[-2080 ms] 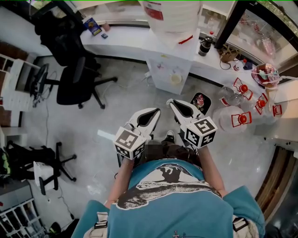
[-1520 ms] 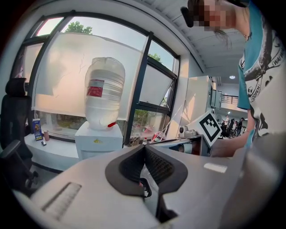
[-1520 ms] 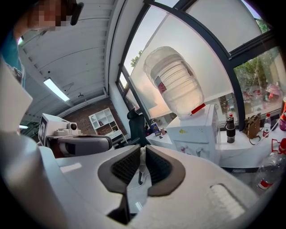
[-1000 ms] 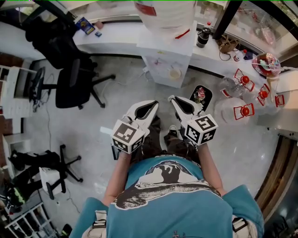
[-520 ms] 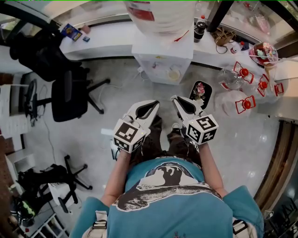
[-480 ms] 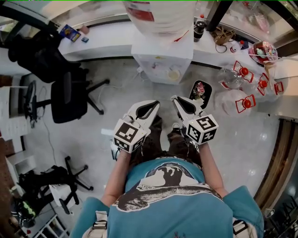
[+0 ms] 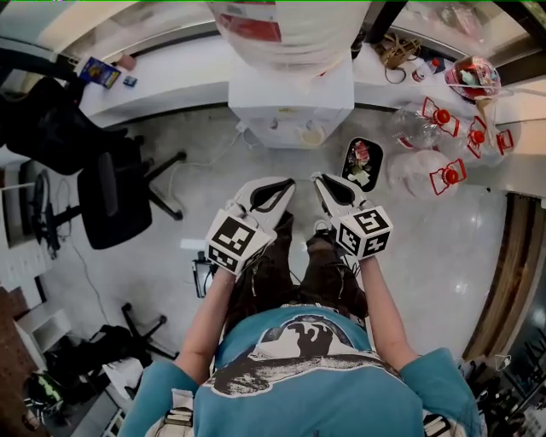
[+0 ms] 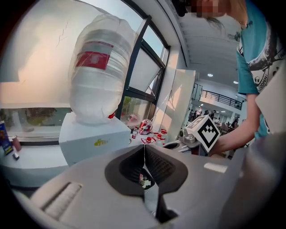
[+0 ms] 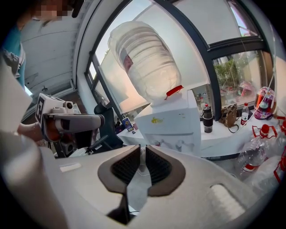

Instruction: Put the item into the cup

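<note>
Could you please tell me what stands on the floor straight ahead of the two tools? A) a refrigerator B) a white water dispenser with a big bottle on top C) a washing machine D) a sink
B: in the head view the left tool and right tool both point at the white water dispenser, which carries a large upturned bottle.

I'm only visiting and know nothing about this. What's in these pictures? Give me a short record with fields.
place: office floor by a window counter
person: standing, teal shirt, a gripper in each hand
left gripper: fingers together, nothing held
right gripper: fingers together, nothing held
ahead: water dispenser, big bottle on top
person's left: black office chair
person's right: clear jugs with red handles
cup: none I can pick out
</note>
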Action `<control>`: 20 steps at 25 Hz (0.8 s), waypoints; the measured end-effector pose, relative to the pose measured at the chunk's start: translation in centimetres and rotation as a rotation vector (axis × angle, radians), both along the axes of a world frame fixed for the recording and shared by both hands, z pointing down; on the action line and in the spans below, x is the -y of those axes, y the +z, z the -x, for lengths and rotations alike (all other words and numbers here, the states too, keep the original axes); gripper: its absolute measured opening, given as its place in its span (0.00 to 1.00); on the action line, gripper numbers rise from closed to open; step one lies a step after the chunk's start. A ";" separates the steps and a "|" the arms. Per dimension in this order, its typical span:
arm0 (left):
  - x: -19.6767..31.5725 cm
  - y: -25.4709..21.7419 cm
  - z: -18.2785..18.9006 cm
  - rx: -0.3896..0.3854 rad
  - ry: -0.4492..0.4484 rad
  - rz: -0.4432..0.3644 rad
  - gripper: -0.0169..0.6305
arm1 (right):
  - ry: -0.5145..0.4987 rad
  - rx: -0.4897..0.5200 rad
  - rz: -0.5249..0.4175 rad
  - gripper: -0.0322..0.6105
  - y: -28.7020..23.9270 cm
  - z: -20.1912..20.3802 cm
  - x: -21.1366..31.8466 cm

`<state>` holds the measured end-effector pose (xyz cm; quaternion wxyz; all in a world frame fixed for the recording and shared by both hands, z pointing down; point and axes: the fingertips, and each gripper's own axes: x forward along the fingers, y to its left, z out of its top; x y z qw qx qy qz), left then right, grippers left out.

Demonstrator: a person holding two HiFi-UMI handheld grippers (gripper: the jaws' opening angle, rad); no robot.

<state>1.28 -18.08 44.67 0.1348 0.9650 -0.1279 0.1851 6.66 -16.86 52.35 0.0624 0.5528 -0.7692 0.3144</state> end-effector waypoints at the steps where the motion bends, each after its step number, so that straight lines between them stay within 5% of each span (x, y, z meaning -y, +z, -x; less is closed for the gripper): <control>1: 0.3 0.3 0.0 0.001 0.011 0.004 0.05 | 0.010 -0.008 0.006 0.11 0.6 0.0 0.3; 9: 2.1 3.7 0.1 -0.010 0.090 0.030 0.05 | 0.064 -0.069 0.035 0.11 4.9 -0.7 2.3; 20: 4.4 7.6 1.5 -0.023 0.089 0.034 0.05 | 0.113 -0.124 0.103 0.11 12.1 -2.0 5.2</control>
